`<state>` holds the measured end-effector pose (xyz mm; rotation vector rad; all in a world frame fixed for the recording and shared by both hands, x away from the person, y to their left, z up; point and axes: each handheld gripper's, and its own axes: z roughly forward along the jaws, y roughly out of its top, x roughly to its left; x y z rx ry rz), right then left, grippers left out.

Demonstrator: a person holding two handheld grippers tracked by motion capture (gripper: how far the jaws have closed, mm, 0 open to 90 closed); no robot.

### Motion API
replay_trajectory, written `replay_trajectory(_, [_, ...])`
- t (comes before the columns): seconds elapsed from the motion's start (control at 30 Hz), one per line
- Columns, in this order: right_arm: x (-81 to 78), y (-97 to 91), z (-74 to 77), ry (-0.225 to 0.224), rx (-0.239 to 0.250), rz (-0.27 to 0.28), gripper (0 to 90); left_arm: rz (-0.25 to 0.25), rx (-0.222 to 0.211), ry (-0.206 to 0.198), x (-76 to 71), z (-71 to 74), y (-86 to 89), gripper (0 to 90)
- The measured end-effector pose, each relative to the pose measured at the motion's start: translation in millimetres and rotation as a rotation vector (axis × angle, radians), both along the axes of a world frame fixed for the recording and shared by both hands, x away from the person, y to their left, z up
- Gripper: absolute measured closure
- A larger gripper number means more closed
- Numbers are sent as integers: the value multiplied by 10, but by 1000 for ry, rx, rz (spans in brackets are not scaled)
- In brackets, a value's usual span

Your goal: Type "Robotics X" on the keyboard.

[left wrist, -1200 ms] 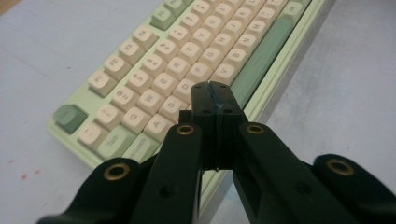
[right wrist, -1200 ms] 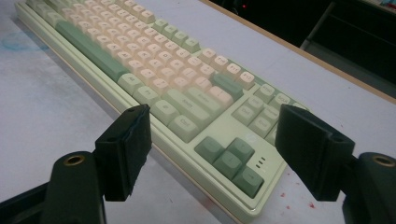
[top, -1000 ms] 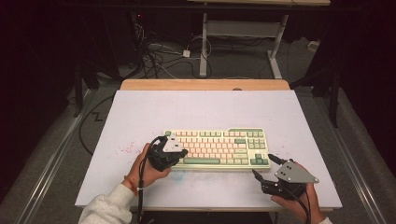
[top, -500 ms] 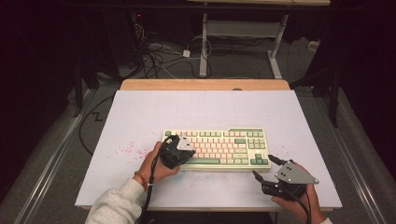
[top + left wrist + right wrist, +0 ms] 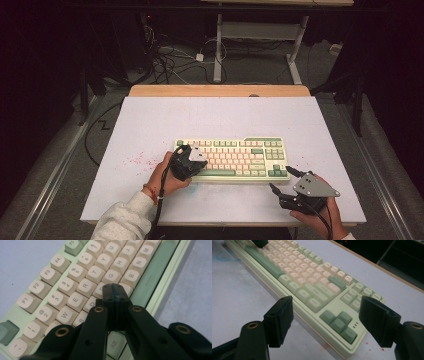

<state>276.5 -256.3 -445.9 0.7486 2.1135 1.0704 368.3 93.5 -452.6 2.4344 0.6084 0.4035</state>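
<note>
High view: keyboard (image 5: 235,157) on white table (image 5: 150,130); floor cables (image 5: 170,62) beyond

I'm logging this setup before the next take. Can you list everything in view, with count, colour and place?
Keyboard: one, pale green case with cream and green keys, on the near half of the table.
Table: one, white top with a wooden strip along its far edge, faint red specks left of the keyboard.
Cables: several, dark and white, on the floor beyond the table.
Frame legs: light metal, on the floor behind the table.
Left gripper: one, black, jaws shut, tips over the keyboard's letter keys near the spacebar.
Right gripper: one, black with a grey plate on top, jaws open, by the keyboard's near right corner, holding nothing.
Hands: two, one on each gripper; the left arm wears a light sleeve.
</note>
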Motion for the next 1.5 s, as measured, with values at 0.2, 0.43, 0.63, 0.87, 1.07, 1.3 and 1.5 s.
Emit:
replay_trajectory(0.2, [-9, 3, 8, -4, 5, 8, 279, -13, 7, -24, -39, 24, -31, 863])
replay_trajectory(0.43, [-6, -6, 9, -5, 5, 3, 279, -11, -23, -64, -60, 95, 26, 810])
replay_trajectory(0.63, [-6, -5, 9, -5, 2, 5, 279, 2, -38, -108, -94, 135, 83, 721])
replay_trajectory(0.87, [-4, -8, 8, -3, 0, 4, 279, 26, -57, -149, -132, 153, 152, 601])
replay_trajectory(1.07, [-2, -12, 13, -3, 2, 5, 279, 53, -80, -189, -170, 162, 181, 440])
replay_trajectory(1.3, [4, -23, 27, -4, 9, 0, 279, 56, -92, -229, -220, 147, 206, 268])
replay_trajectory(1.5, [2, -21, 28, -2, 9, 1, 279, 42, -100, -248, -266, 131, 235, 217])
